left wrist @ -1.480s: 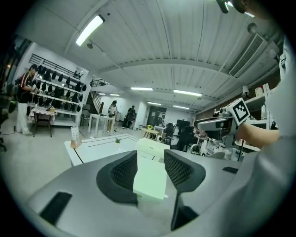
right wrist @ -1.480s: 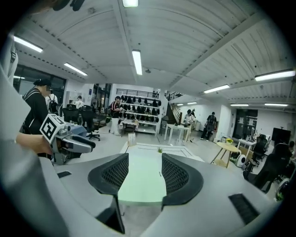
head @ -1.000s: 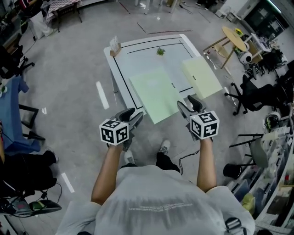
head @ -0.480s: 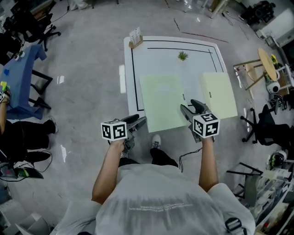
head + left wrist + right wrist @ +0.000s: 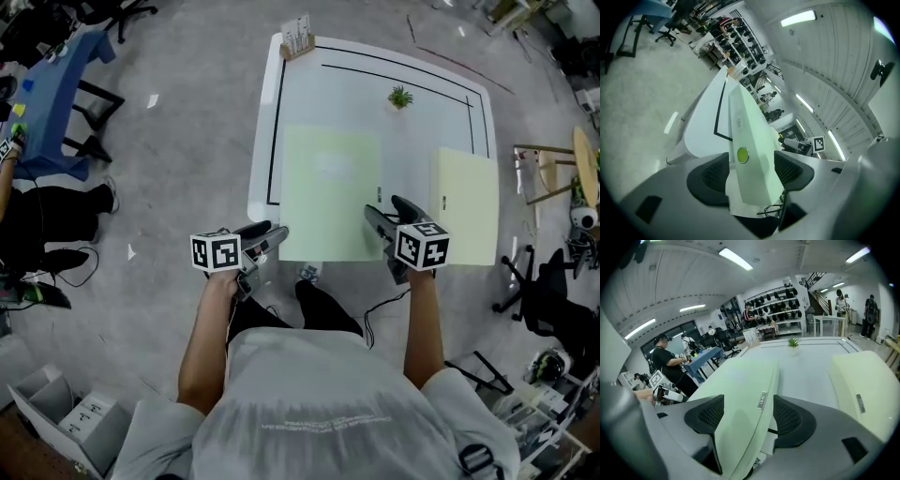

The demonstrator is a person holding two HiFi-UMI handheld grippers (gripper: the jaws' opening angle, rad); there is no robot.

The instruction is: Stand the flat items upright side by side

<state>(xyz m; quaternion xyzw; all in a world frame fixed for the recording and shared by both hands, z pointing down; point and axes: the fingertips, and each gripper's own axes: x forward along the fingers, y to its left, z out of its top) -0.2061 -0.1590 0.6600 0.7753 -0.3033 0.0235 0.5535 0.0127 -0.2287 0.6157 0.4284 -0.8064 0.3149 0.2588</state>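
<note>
Two flat pale green cases lie on the white table (image 5: 375,103). The larger case (image 5: 328,178) reaches the near edge; the paler one (image 5: 464,202) lies to its right, overhanging the table's near right corner. My left gripper (image 5: 267,234) is at the larger case's near left corner, and in the left gripper view that case's edge (image 5: 750,126), with a round snap, runs between the opening jaws. My right gripper (image 5: 386,211) is at its near right corner; the case (image 5: 740,380) lies between those jaws, also opening. On neither gripper do the pads visibly press.
A small potted plant (image 5: 400,97) stands near the table's far edge and a card holder (image 5: 297,37) at its far left corner. A blue table (image 5: 56,84) and a seated person (image 5: 37,216) are at the left. Office chairs (image 5: 544,300) crowd the right.
The person has stepped up to the table. Both grippers have come forward onto the near corners of the larger case, which now lies between their jaws.
</note>
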